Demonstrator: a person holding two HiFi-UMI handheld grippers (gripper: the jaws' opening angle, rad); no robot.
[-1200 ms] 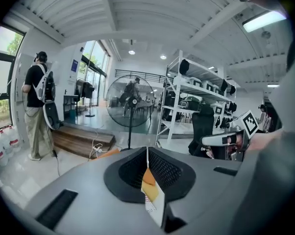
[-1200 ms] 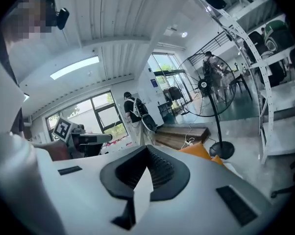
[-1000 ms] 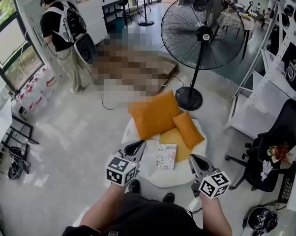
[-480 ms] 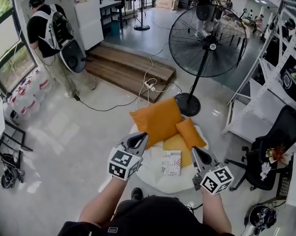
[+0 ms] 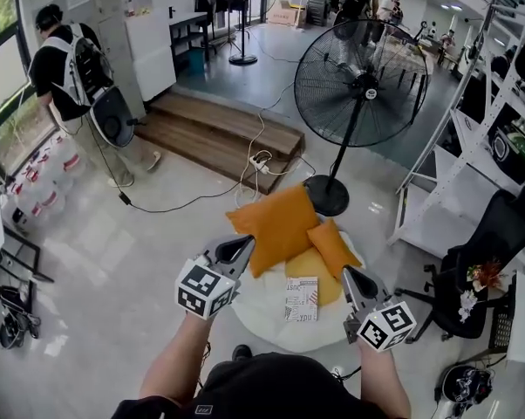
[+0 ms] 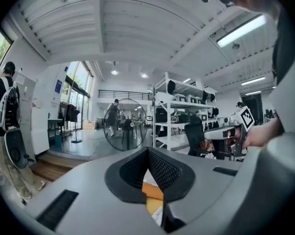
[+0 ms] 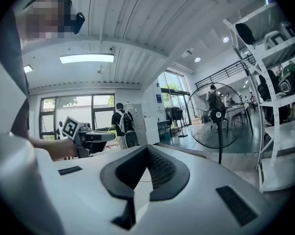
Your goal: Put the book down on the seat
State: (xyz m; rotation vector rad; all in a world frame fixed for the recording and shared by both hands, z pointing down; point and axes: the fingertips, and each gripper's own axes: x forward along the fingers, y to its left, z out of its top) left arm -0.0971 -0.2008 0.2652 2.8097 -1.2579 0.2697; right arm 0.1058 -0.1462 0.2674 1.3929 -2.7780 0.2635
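Observation:
The book (image 5: 302,299), white with red print, lies flat on the round white seat (image 5: 255,310), just in front of the orange cushions (image 5: 276,225). My left gripper (image 5: 242,244) hovers over the seat's left edge, jaws shut and empty. At the seat's right edge my right gripper (image 5: 348,274) is likewise shut with nothing in it. Neither touches the book. In the left gripper view the jaws meet at the left gripper (image 6: 148,152), with a bit of cushion (image 6: 152,192) showing below. The right gripper (image 7: 147,151) shows closed jaws in its own view.
A big black standing fan (image 5: 360,68) is just beyond the seat, its base (image 5: 329,195) near the cushions. White shelving (image 5: 485,120) and a black office chair (image 5: 498,243) stand at the right. A wooden step (image 5: 219,133) and a person with a backpack (image 5: 71,68) are at back left.
The book stays lying on the seat. Both grippers remain shut and have drifted slightly, the left one leftward. The head view has tilted up, and the person at back left has walked further left.

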